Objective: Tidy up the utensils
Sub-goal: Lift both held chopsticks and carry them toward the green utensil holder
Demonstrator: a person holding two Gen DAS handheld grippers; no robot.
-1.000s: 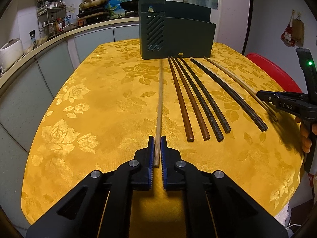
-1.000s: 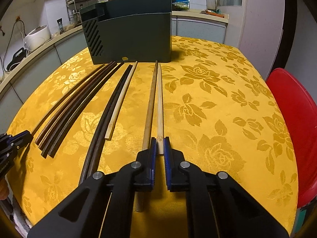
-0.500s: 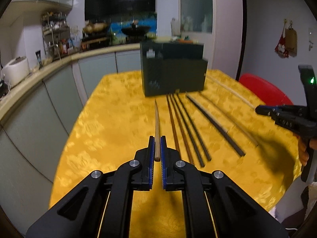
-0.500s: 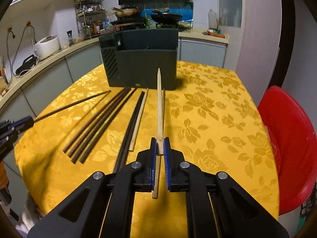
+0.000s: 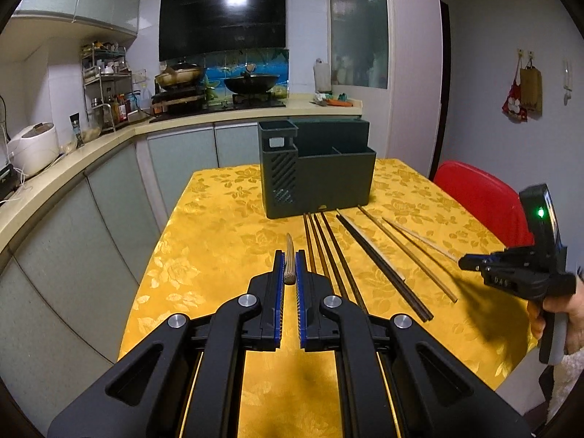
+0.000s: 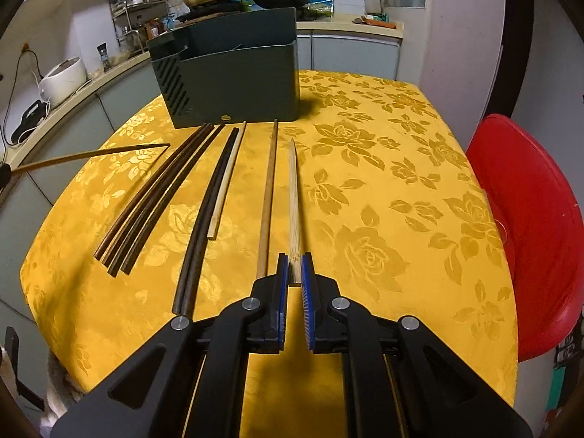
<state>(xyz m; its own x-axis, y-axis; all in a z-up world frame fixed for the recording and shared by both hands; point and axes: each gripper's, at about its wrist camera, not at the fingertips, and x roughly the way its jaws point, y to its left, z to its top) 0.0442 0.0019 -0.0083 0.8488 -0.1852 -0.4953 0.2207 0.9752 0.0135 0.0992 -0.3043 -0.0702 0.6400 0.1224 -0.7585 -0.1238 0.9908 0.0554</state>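
Observation:
In the left wrist view my left gripper (image 5: 288, 261) is shut on a light wooden chopstick (image 5: 289, 255), raised above the yellow tablecloth (image 5: 226, 241) and pointing toward the dark green utensil holder (image 5: 321, 182). That chopstick (image 6: 91, 155) also shows at the left of the right wrist view. My right gripper (image 6: 294, 266) is shut on a pale bamboo chopstick (image 6: 294, 197), lifted off the cloth. Several chopsticks lie in front of the holder (image 6: 237, 76): dark brown ones (image 6: 157, 197), a black pair (image 6: 208, 211), a pale one (image 6: 228, 179) and a tan one (image 6: 268, 189).
A red chair (image 6: 529, 226) stands off the table's right side. A kitchen counter (image 5: 73, 160) with a rice cooker (image 5: 33, 148) curves along the left and back. A hand (image 5: 562, 310) holds the right gripper (image 5: 471, 262) near the table's front right edge.
The left gripper has risen with its chopstick, lifting it off the cloth and tilting up toward the holder. The right gripper has lifted its bamboo chopstick off the table.

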